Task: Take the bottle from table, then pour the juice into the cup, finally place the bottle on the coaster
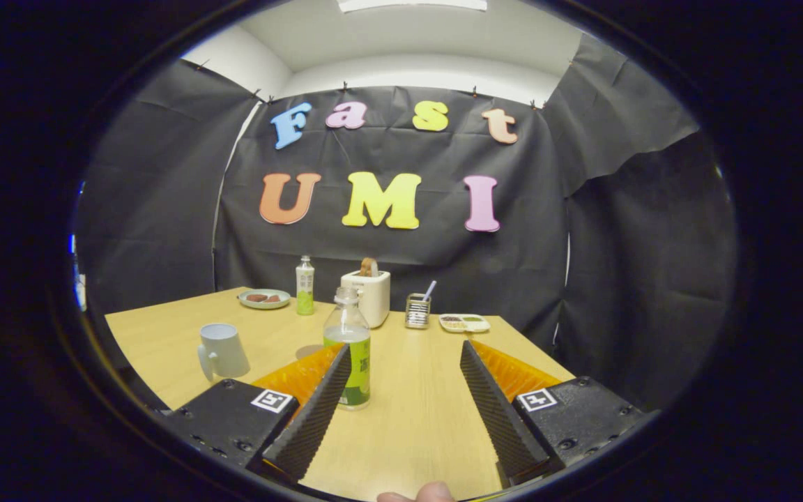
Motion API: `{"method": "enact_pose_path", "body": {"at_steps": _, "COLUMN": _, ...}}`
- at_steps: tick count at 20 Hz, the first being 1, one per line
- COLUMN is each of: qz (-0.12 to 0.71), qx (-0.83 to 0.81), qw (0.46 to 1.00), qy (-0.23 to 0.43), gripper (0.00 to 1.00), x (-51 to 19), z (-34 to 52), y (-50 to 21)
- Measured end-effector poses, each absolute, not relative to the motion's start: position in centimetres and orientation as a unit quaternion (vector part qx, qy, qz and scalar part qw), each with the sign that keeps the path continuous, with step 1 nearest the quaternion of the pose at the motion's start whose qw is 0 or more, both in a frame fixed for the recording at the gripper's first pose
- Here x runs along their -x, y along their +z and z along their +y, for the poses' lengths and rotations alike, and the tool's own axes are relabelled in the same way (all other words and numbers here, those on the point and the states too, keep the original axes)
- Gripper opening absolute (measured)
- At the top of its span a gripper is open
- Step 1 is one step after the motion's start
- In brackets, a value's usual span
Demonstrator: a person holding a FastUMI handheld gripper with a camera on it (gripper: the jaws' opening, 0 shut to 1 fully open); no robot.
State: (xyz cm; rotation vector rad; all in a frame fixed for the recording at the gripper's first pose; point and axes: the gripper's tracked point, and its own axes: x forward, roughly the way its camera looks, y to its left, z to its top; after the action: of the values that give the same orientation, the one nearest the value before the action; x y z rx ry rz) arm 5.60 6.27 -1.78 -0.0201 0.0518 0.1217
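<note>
- Holding our tongs [401,352] spread wide over the bench [415,418], gripping nothing.
- Bottle [349,348] stands upright beside the left finger; cup [224,351] sits further left.

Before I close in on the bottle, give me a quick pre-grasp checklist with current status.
1. Gripper open: ok, fingers wide apart.
2. Bottle upright on the table: ok.
3. Bottle between the fingers: not ok, it stands at the left fingertip, off centre.
4. Cap off for pouring: cannot tell.
5. Cup upright, clear of the bottle: ok, left of it.
6. Coaster located: cannot tell.
</note>
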Motion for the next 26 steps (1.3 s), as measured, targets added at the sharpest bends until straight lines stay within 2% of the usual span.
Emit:
{"method": "enact_pose_path", "body": {"at_steps": 6, "qz": 0.048, "qx": 0.015, "qw": 0.995, "qy": 0.082, "gripper": 1.0, "x": -9.2, "z": 10.2, "y": -3.6}}
{"method": "enact_pose_path", "body": {"at_steps": 20, "qz": 0.124, "qx": -0.016, "qw": 0.989, "qy": 0.08, "gripper": 1.0, "x": -15.2, "z": 14.3, "y": -9.5}}
{"method": "enact_pose_path", "body": {"at_steps": 26, "qz": 0.126, "qx": -0.011, "qw": 0.989, "qy": 0.083, "gripper": 1.0, "x": -17.3, "z": 15.7, "y": -9.9}}
